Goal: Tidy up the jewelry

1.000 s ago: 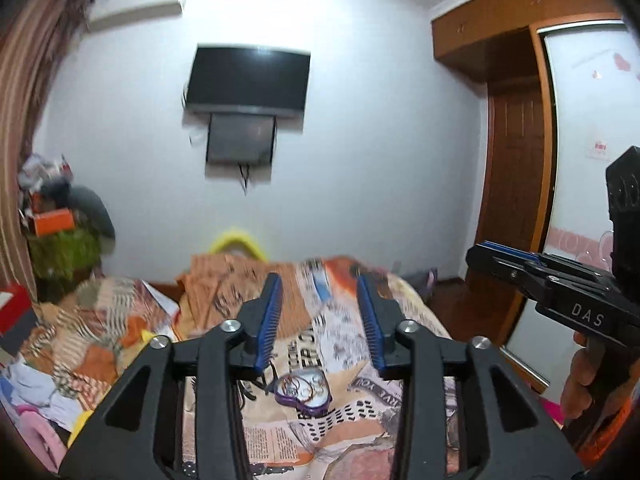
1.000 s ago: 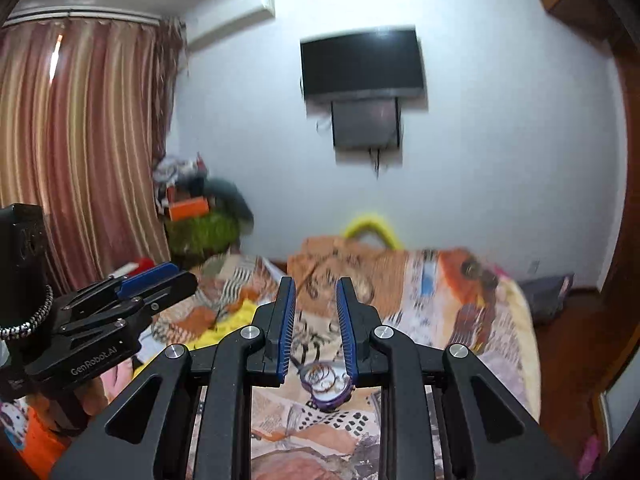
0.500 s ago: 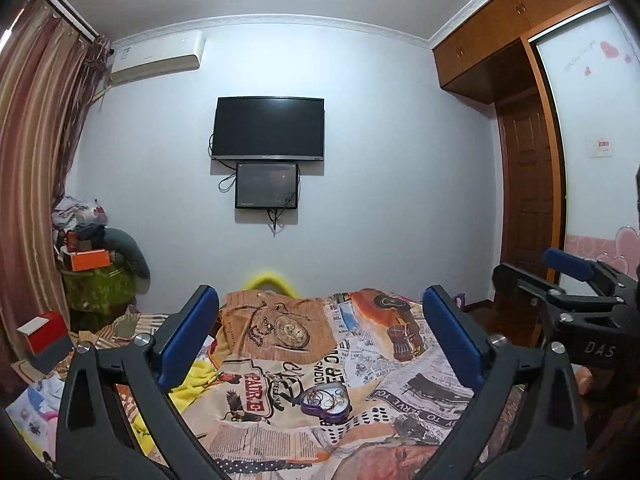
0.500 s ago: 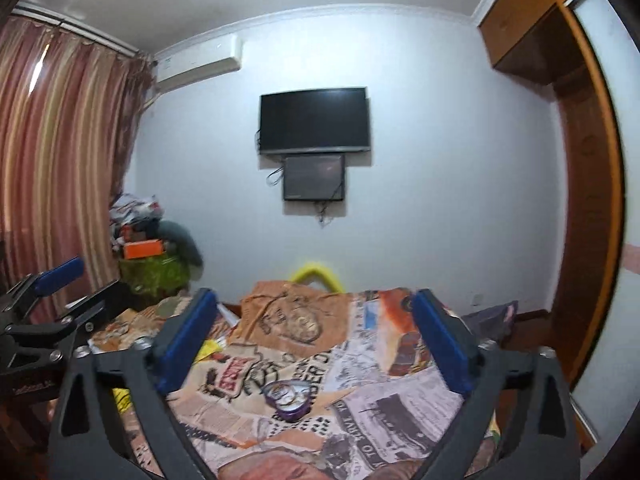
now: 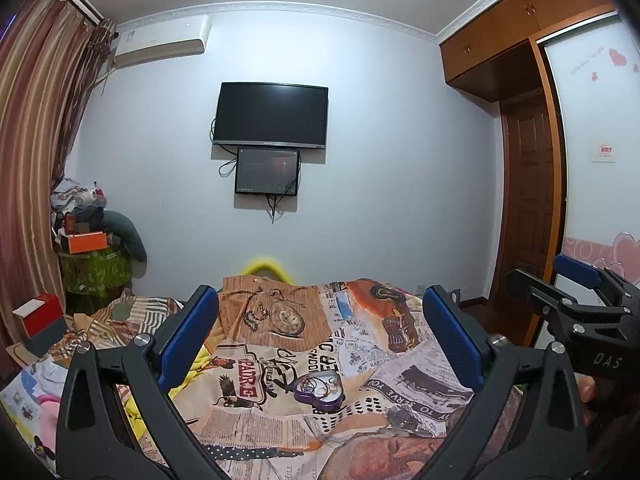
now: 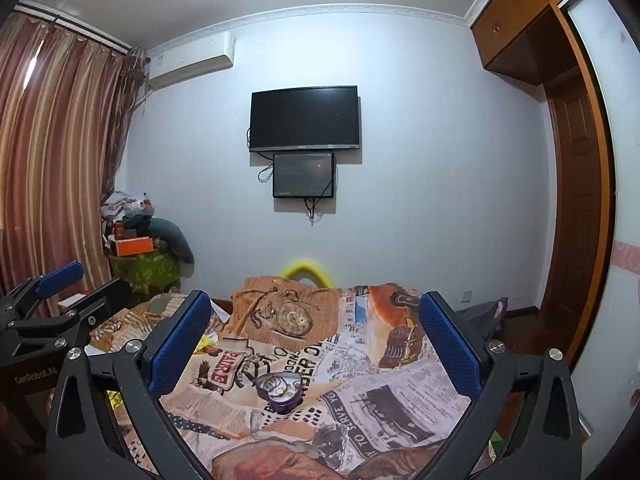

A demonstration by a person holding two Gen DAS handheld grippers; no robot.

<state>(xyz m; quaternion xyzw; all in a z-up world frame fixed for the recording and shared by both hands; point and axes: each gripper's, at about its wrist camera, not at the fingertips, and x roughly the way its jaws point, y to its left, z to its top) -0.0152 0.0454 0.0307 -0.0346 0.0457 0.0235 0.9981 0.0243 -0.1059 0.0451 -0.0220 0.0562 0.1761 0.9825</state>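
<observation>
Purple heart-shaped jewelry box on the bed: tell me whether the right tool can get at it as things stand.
Probably yes. The right tool is open, and the purple heart-shaped jewelry box lies ahead between its fingers, uncovered, with only bedspread around it.

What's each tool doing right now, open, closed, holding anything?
Left tool: open wide, empty, held above the bed.
Right tool: open wide, empty; the purple heart-shaped jewelry box lies on the bedspread beyond it, untouched.

A heart-shaped box (image 5: 319,389) sits on the bedspread (image 5: 400,376) — jewelry (image 5: 318,385) inside, television (image 5: 271,116) behind.
</observation>
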